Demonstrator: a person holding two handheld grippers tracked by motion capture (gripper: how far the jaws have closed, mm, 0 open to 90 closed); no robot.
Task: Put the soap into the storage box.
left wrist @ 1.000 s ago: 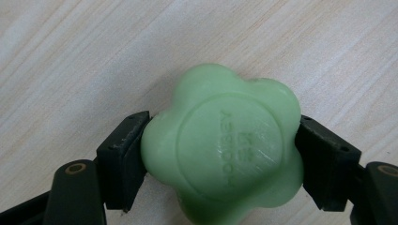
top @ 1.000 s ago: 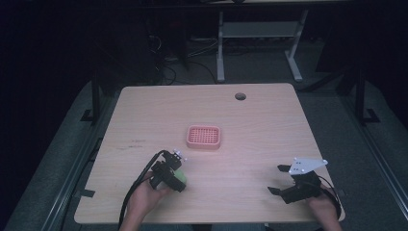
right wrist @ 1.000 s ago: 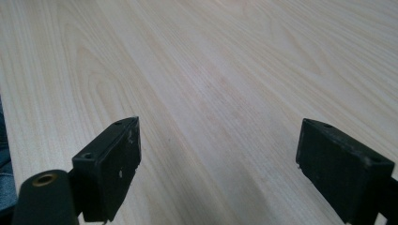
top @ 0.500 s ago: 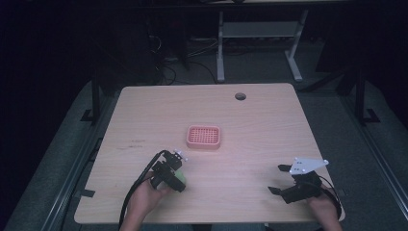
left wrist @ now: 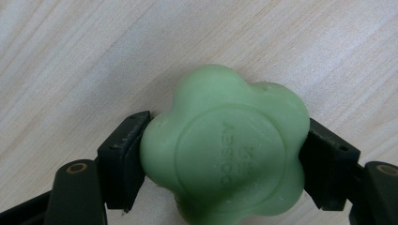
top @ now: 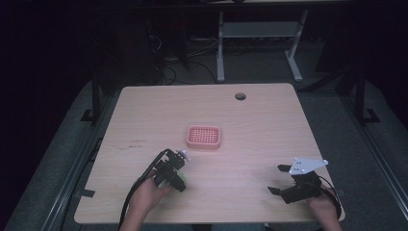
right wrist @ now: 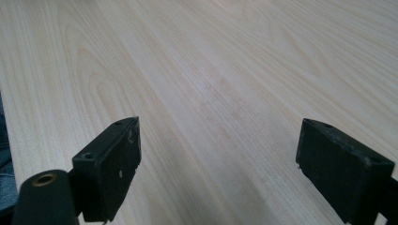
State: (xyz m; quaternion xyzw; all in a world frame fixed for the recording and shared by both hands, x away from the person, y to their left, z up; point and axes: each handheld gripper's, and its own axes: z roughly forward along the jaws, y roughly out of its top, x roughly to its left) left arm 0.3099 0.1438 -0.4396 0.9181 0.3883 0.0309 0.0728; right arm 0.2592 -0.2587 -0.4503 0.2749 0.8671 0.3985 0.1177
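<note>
Table (top: 269,125): light wood-grain top with rounded corners, the largest item; a round dark cable hole (top: 240,96) sits near its far edge, right of centre, and faint dark scuff marks (top: 131,143) lie on the left half

Floor and background: grey carpet around the table; a white desk frame (top: 255,33) stands beyond the far edge in dim light, with cables on the floor beside it

Right gripper (top: 285,180): near right part of the table, held by the person's right hand (top: 323,207), with a grey three-cornered plate (top: 308,165) on top; in the right gripper view its two black jaws stand spread wide apart with only bare wood between them, gripping nothing

Left gripper (top: 179,166): near left part of the table, held by the person's left hand (top: 146,197), black cable (top: 137,190) trailing back toward the near edge; its jaws pinch the green soap from both sides

Pink tray (top: 204,137): small square slotted dish with rounded corners, near the table's centre, just beyond and slightly right of the left gripper, apart from it

Green soap (left wrist: 225,152): lobed, flower-shaped bar with embossed lettering on its face, too soft to read surely; clamped between the left gripper's pads, low over or on the table surface, which of the two cannot be told; in the high view it shows as a green patch (top: 180,182) at the gripper's near right side
</note>
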